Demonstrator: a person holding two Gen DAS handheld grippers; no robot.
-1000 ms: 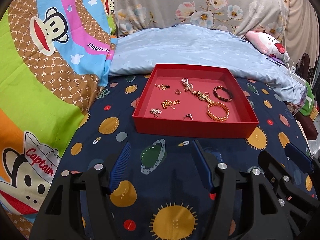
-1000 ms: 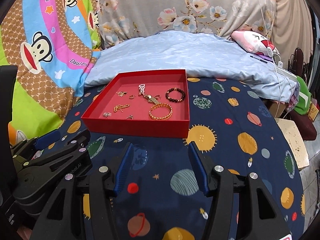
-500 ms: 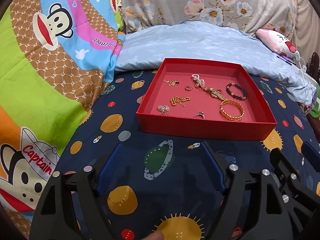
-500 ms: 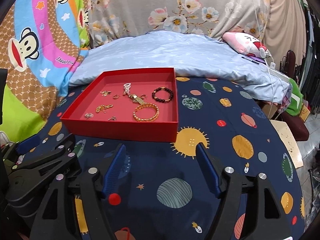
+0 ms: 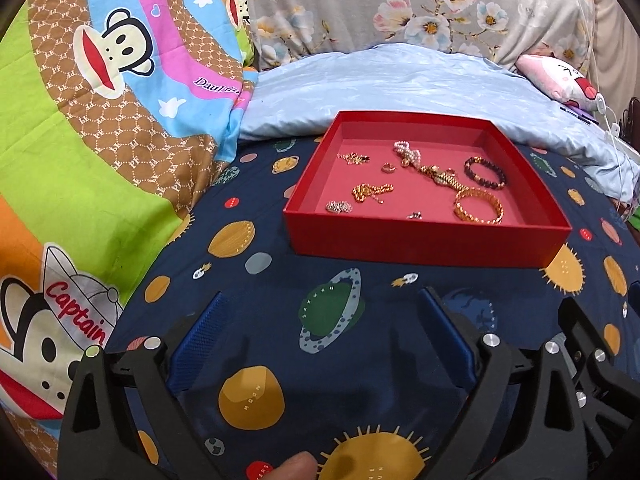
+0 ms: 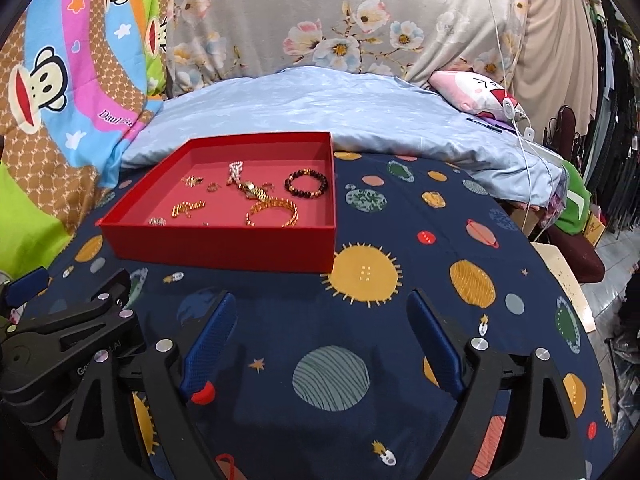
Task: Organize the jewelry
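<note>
A shallow red box (image 5: 420, 246) (image 6: 224, 250) lies on a navy planet-print sheet. Inside it lie several pieces: a gold bangle (image 5: 478, 209) (image 6: 273, 212), a dark bead bracelet (image 5: 485, 171) (image 6: 306, 183), a pearl and gold chain (image 5: 424, 162) (image 6: 244, 184), a small gold chain (image 5: 370, 192) (image 6: 187, 208), a ring (image 5: 387, 167), and small earrings (image 5: 338, 206). My left gripper (image 5: 320, 304) is open and empty, short of the box's front wall. My right gripper (image 6: 320, 308) is open and empty, also short of the box, near its right corner.
A light blue quilt (image 5: 400, 88) (image 6: 320, 112) lies behind the box. A monkey-print blanket (image 5: 100, 100) rises on the left. A pink plush toy (image 6: 476, 92) and white cable (image 6: 520, 128) lie at the far right, where the bed edge drops off (image 6: 560, 280).
Both grippers have opened wider and drawn a little nearer to the red box. In the left wrist view the box has shifted to the right. The jewelry has not moved.
</note>
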